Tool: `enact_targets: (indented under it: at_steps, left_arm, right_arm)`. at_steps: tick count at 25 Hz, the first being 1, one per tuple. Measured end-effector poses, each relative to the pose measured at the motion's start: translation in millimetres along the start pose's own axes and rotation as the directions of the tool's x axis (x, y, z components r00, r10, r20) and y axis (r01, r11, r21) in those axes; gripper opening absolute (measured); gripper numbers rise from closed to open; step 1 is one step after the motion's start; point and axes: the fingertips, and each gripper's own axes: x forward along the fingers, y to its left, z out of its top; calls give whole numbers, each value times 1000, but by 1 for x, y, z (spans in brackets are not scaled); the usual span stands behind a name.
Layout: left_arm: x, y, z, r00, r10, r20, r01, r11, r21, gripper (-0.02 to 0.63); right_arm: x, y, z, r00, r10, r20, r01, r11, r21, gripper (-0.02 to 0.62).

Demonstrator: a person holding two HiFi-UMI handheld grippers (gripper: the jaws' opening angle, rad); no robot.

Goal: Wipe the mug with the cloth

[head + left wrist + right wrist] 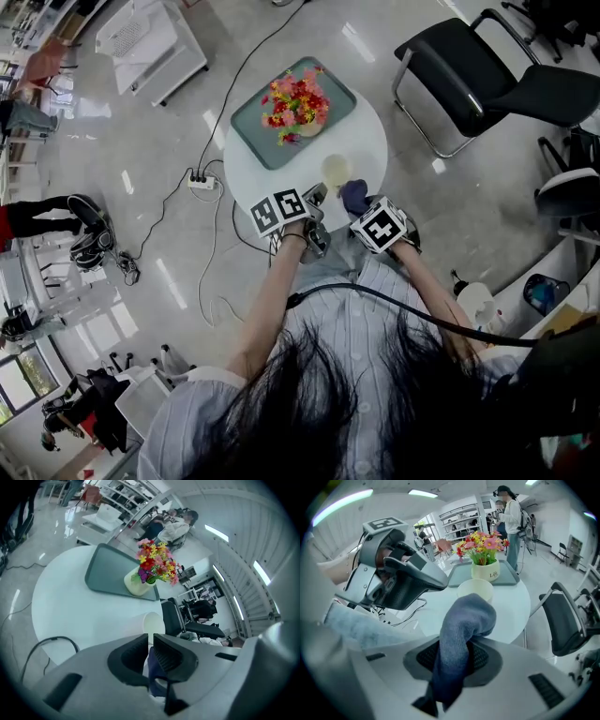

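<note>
Cloth (466, 616) clenched in right gripper (453, 660), folded end hanging just short of cream mug (475, 590) that stands loose on white round table (513, 604); left gripper (149, 651) jaws pinched together on nothing, so I'd open it, brace the mug, then wipe with light pressure.

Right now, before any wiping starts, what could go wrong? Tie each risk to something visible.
1. The left tool is shut on nothing and apart from the mug, so the unheld mug may slide or tip when pressed.
2. The flower vase stands close behind the mug; a shove could knock it.
3. The right tool pinches the cloth with a loose fold flopping forward; it might pull free.
</note>
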Motion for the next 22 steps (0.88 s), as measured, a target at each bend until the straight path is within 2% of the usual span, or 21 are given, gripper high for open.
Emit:
enact_targets:
  at_steps: [4, 7, 14, 18, 22]
  left_arm:
    - [-20, -1, -6, 999, 27, 40, -32, 988, 149, 44]
    - [-32, 0, -15, 997, 44, 58, -56, 973, 225, 44]
    - [-51, 4, -33, 995, 46, 91, -72, 951, 302, 44]
    - [-67, 8, -43, 993, 57, 102, -87, 943, 320, 44]
    - [-82, 14, -43, 991, 81, 107, -117, 917, 382, 44]
  right_arm:
    - [-12, 3, -8, 999, 7, 35, -8, 1000, 30, 101]
    - [-15, 9, -18, 999, 25, 46, -28, 998, 59, 101]
    - [-18, 19, -27, 996, 62, 70, -67, 995, 71, 101]
    - [-17, 21, -24, 993, 73, 89, -79, 995, 68, 101]
    - [-17, 19, -12, 992, 56, 110, -63, 996, 65, 101]
